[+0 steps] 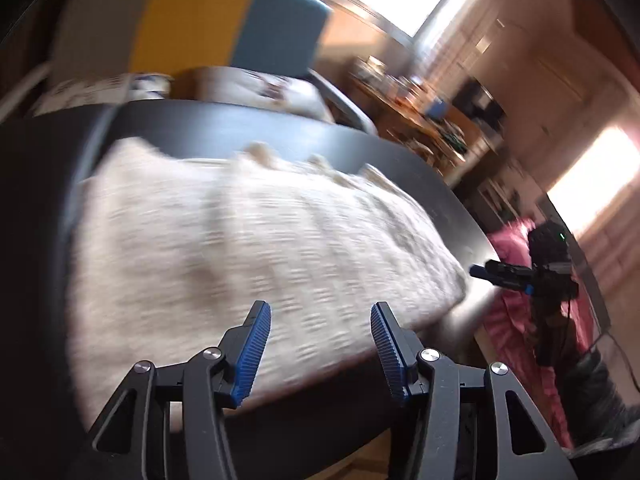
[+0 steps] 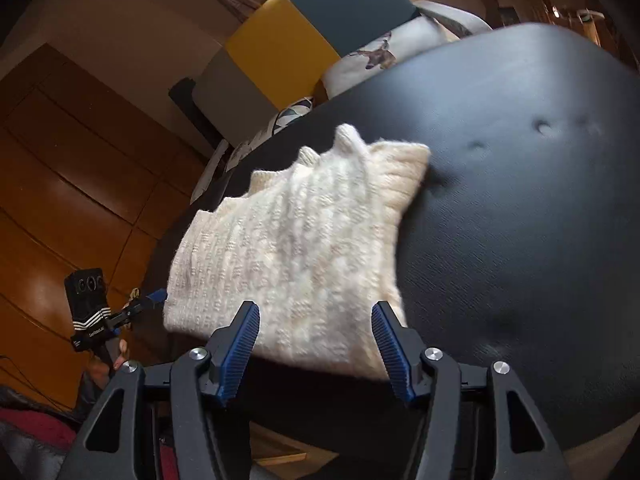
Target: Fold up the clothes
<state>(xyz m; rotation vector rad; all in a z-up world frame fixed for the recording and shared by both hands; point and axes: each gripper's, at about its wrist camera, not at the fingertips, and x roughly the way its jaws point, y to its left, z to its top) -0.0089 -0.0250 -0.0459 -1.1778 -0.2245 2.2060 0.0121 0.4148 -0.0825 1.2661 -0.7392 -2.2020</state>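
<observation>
**Both claws gape over a cream knit on the black counter**

Left claw (image 1: 320, 344) hangs with its blue pads wide apart and nothing between them, just short of the near edge of the cream knit garment (image 1: 248, 240). Right claw (image 2: 316, 344) stands the same way, jaws apart and empty, at the garment's (image 2: 288, 248) near hem. The knit lies flat on the black counter (image 2: 520, 200) as a compact, roughly rectangular bundle, its ribbed ends bunched along the far side. That shape would suit a fold already laid down, or a piece waiting for a further fold; the pictures do not settle which. Holding both claws apart at the near edge keeps either corner within reach without pressing the cloth. Behind the counter sits a yellow and blue chair (image 2: 304, 28); the left view is blurred
</observation>
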